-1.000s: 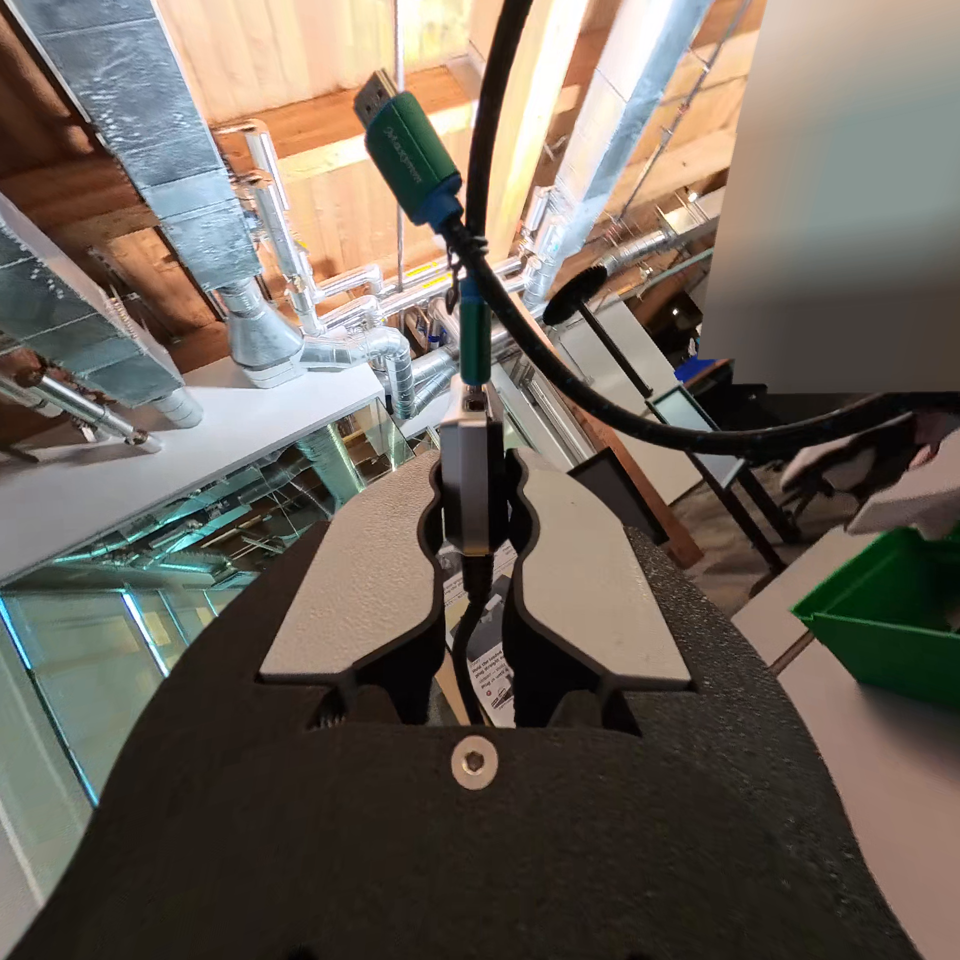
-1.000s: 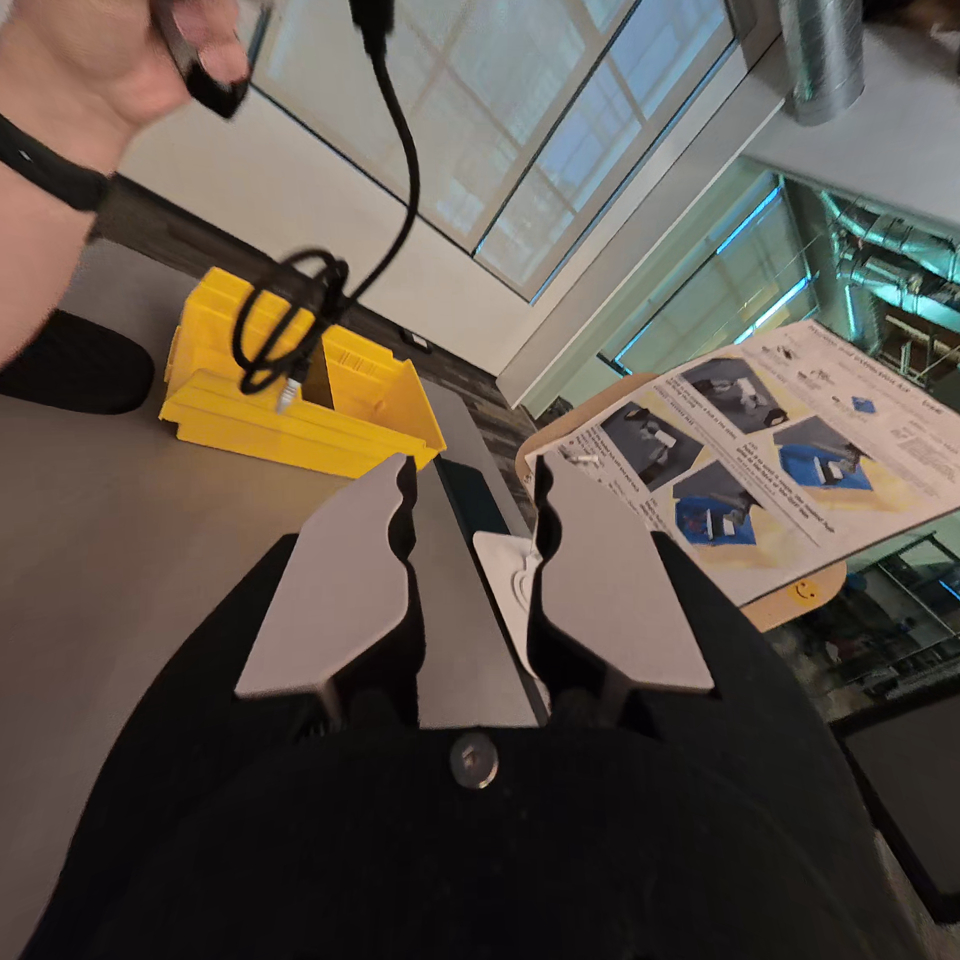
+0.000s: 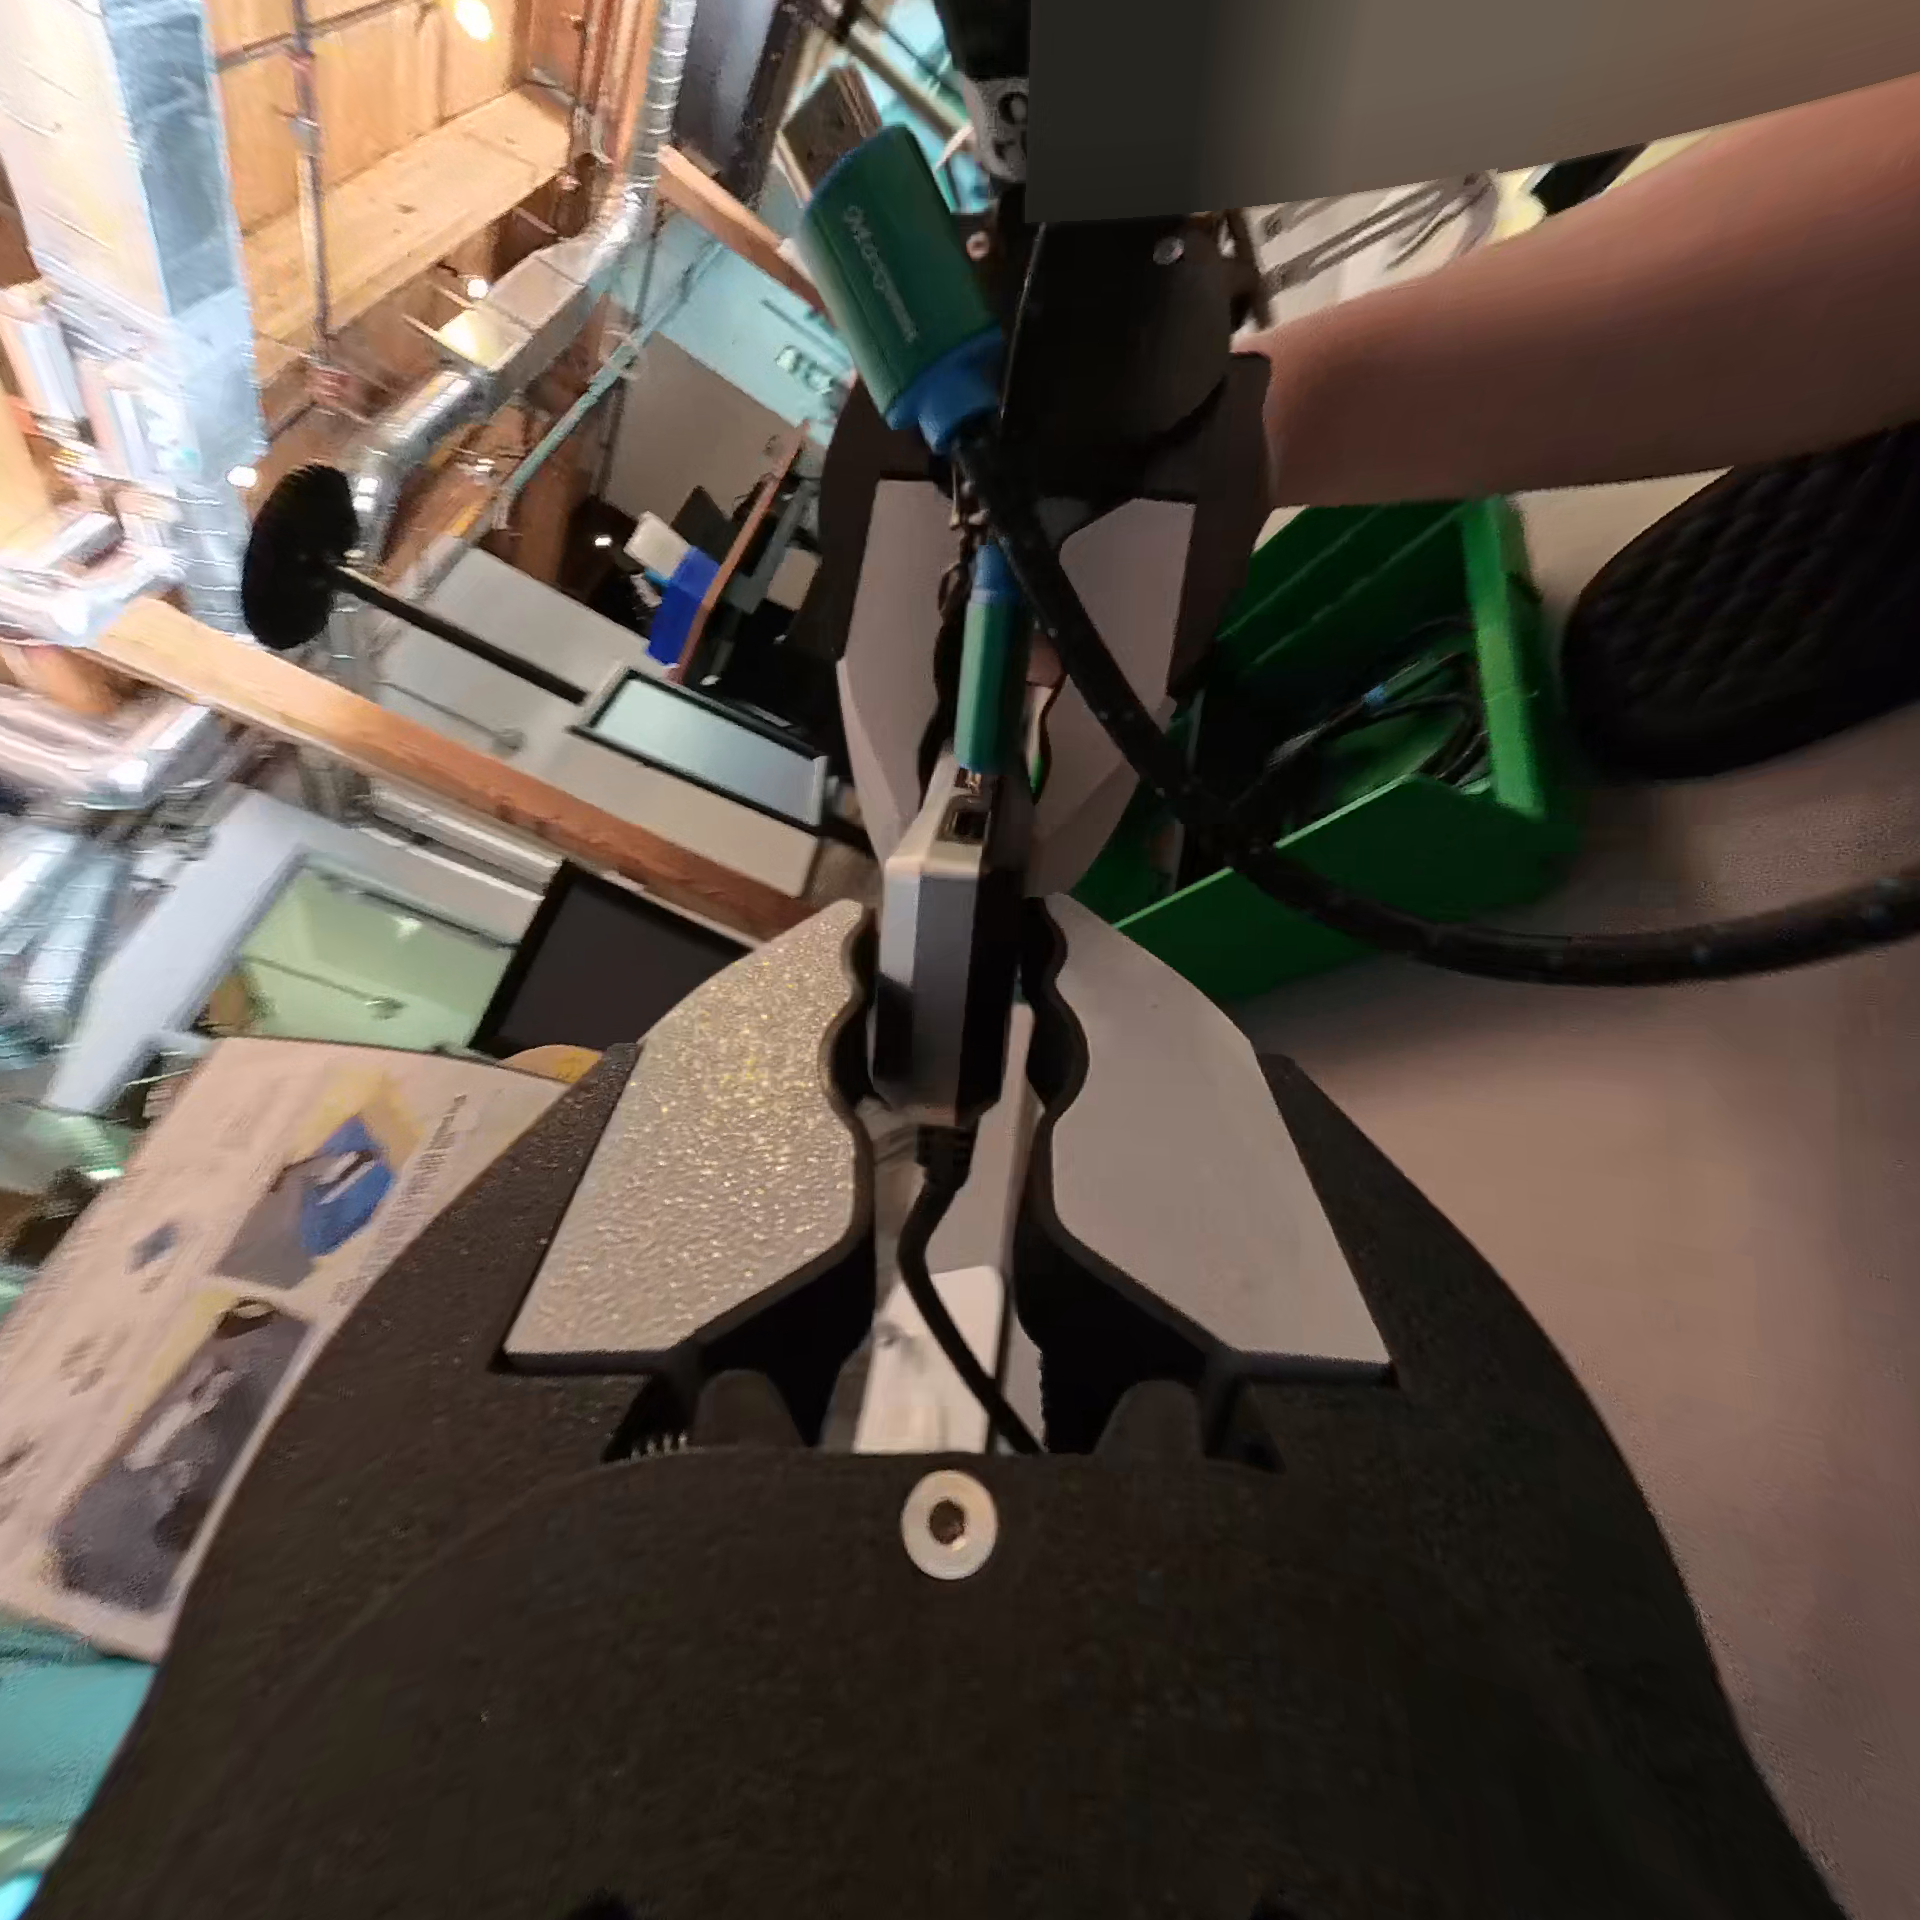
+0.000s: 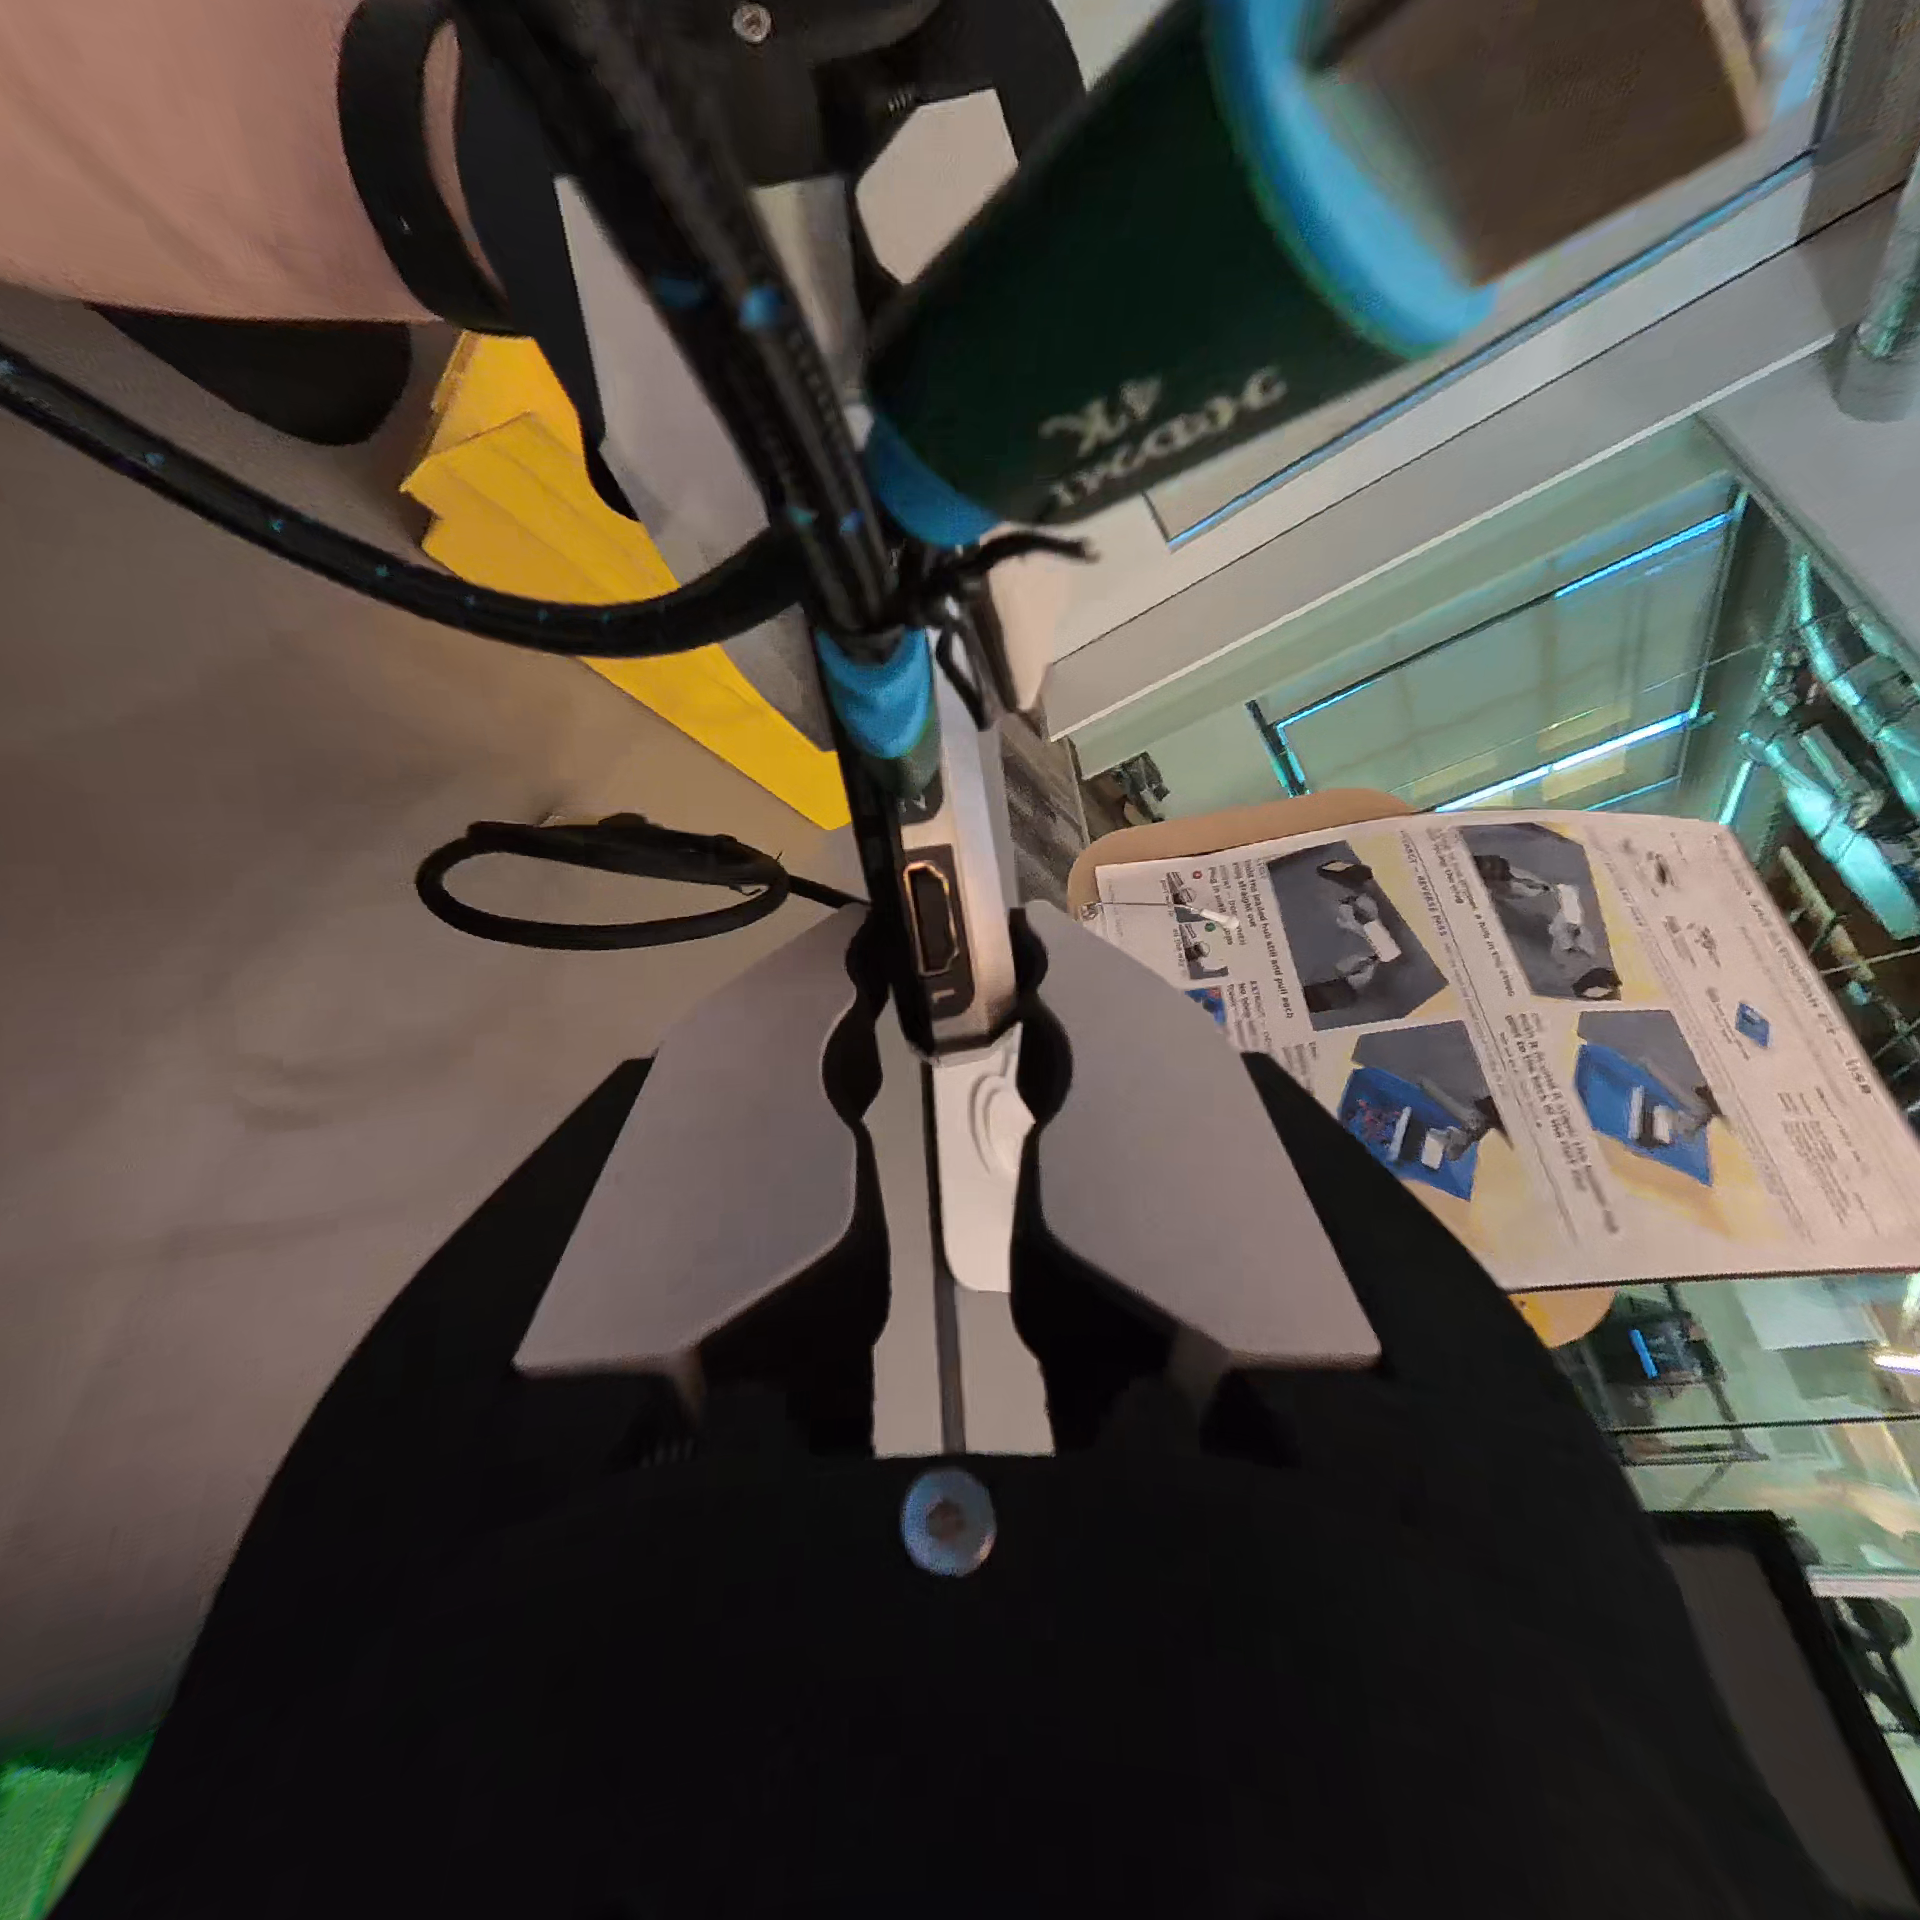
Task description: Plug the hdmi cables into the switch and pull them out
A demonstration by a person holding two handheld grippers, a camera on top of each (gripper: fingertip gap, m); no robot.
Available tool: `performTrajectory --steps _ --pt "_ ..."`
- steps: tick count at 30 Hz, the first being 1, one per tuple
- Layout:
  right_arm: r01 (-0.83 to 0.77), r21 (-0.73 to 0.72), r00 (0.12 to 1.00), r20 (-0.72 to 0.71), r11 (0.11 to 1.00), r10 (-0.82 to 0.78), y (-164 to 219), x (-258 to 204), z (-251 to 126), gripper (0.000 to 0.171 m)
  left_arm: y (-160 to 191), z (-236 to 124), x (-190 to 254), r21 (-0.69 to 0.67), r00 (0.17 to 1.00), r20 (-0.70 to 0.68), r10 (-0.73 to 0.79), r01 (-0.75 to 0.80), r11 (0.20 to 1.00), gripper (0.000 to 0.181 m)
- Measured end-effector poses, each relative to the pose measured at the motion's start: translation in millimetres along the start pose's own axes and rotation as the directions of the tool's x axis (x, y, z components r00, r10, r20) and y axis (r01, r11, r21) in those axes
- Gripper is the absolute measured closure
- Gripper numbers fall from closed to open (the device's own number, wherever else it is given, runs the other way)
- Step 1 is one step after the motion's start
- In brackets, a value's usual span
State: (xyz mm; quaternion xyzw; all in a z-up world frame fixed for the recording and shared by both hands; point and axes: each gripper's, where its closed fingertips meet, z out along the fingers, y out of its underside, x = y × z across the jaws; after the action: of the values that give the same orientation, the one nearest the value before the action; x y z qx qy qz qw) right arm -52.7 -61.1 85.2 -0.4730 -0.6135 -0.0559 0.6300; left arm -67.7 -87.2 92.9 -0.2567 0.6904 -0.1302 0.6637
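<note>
Now our right claw (image 4: 940,971), empty before, pinches the small grey metal switch (image 4: 951,925) too; our left claw (image 3: 951,961) stays clamped on it. Two green plugs: one (image 3: 982,665) in, one (image 3: 899,286) loose.

The right claw (image 4: 940,977), which a second ago stood open and empty over the worktop (image 4: 260,1039), has come up against the far end of the switch (image 4: 951,935) and now grips it, facing the left claw (image 3: 951,977). The left claw has tipped from a ceiling view down toward the green bin (image 3: 1382,769). The loose green plug (image 4: 1122,343) has swung in just before the right camera.
</note>
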Motion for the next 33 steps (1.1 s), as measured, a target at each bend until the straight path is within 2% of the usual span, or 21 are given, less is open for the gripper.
performTrajectory --steps 6,10,12,15,18,20,25,29,33 --pt "0.053 0.028 0.999 0.002 0.998 -0.053 -0.7 -6.3 6.2 0.148 8.5 12.9 7.5 -0.072 0.998 0.009 0.059 -0.058 0.996 0.156" --pt "-0.027 0.014 0.998 -0.058 1.0 0.028 16.2 5.4 11.5 0.144 24.3 18.9 2.2 -0.182 0.993 0.049 0.105 -0.094 0.979 0.159" --pt "-0.105 -0.001 0.987 -0.122 0.995 0.104 25.8 21.5 7.7 0.14 37.7 17.1 -9.2 -0.272 0.983 0.102 0.154 -0.122 0.954 0.159" --pt "-0.321 0.045 0.935 -0.14 0.946 0.325 28.2 42.3 -6.7 0.137 53.4 10.4 -29.3 -0.373 0.96 0.199 0.195 -0.11 0.921 0.159" --pt "-0.563 0.089 0.821 -0.058 0.822 0.568 18.4 48.7 -14.3 0.128 60.9 5.9 -46.4 -0.424 0.93 0.306 0.205 -0.06 0.904 0.159" --pt "-0.619 0.081 0.783 -0.014 0.781 0.622 6.8 43.6 -11.6 0.126 64.1 3.9 -53.9 -0.454 0.907 0.356 0.226 -0.043 0.89 0.159" --pt "-0.578 -0.017 0.811 -0.123 0.816 0.572 1.5 34.0 5.0 0.127 64.9 7.4 -55.0 -0.453 0.886 0.399 0.235 -0.032 0.891 0.159" --pt "-0.671 -0.041 0.741 -0.013 0.741 0.671 -6.6 16.4 17.4 0.127 62.1 10.5 -52.2 -0.446 0.888 0.4 0.227 -0.027 0.894 0.159" --pt "-0.699 0.072 0.71 -0.054 0.711 0.703 -13.4 29.1 16.5 0.127 61.9 10.5 -52.5 -0.455 0.885 0.407 0.223 -0.015 0.89 0.159"
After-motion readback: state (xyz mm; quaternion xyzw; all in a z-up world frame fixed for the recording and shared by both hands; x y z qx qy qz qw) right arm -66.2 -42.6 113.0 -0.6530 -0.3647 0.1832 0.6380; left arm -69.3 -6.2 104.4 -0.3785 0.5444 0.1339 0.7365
